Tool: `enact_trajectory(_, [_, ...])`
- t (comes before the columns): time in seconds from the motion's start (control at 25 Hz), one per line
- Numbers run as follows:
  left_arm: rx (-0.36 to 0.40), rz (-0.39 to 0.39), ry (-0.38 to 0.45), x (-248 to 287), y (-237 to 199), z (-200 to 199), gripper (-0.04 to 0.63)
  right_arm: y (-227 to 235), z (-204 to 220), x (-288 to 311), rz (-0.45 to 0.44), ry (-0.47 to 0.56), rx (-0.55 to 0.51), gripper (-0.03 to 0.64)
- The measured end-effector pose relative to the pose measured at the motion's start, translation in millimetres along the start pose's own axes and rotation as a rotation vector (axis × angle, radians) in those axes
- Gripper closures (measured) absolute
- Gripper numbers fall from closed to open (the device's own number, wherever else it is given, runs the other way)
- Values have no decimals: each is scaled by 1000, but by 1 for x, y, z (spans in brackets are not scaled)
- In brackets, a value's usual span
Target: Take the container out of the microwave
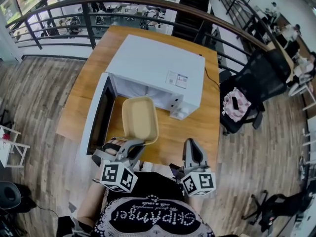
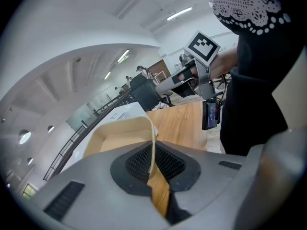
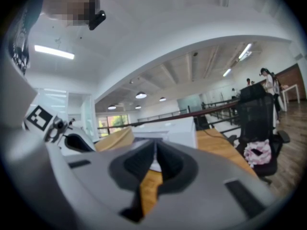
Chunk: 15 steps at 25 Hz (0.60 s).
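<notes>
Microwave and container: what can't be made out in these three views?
- Microwave cavity: head view, hidden under its own roof; contents unknown.
- Container underside: head view, hidden by the container itself; whether it clears the table is unclear.
- Container's near wall: left gripper view, covered by the left gripper shut on its rim.
- Label on the microwave: head view, print too small.
- Microwave in right gripper view: mostly behind the right gripper, blurred.

A black chair (image 1: 256, 80) stands beside the wooden table (image 1: 201, 128).

Right hand-held gripper (image 3: 154, 147), jaws together
</notes>
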<state>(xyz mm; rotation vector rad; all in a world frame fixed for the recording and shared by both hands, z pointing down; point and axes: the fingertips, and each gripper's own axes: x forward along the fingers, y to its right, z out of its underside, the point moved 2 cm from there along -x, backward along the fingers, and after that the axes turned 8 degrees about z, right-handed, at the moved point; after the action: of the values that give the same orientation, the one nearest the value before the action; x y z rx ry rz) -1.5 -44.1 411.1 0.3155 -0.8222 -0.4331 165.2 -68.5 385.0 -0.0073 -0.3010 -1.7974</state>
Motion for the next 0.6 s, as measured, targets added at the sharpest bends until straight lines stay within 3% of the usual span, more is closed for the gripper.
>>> enact_trajectory(0.6, [-23, 16, 4, -5, -7, 12, 555, 14, -15, -1, 50, 13, -73, 577])
